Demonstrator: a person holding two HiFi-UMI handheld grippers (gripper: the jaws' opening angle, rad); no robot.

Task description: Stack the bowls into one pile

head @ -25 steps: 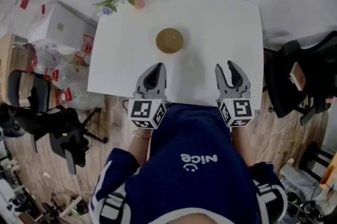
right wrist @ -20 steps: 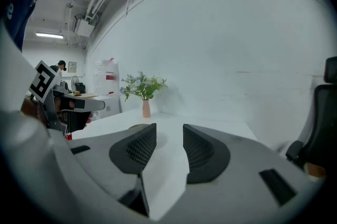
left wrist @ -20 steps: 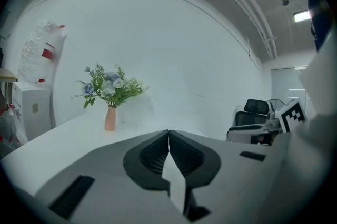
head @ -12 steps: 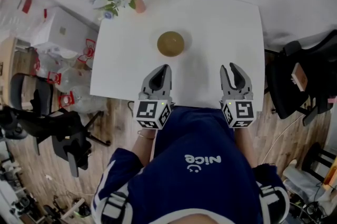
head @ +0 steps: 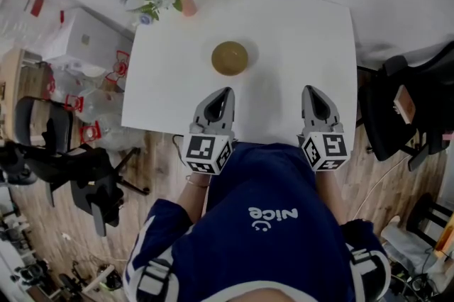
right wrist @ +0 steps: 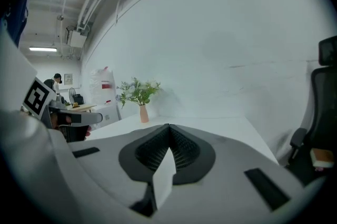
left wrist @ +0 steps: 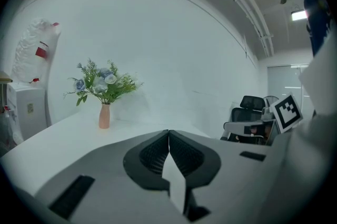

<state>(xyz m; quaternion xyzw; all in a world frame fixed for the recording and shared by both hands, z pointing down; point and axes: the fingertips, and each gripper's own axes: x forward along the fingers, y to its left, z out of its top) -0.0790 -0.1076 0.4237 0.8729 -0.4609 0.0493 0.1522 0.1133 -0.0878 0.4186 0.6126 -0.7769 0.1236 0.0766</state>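
Brown bowl (head: 230, 58) sits mid-surface (head: 298, 31); one bowl or a nested pile, can't tell. Left gripper (head: 225, 91) is at the near edge with fingers pressed together, empty. Right gripper (head: 310, 89) is level with it, well apart; its fingers have just been closing and now meet on nothing. Flower vase (head: 186, 4) stands at the far left corner.

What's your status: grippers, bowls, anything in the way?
Left gripper shut, empty. Right gripper just closed, empty. Bowl ahead of both, untouched. Flower vase far corner, not in the way.
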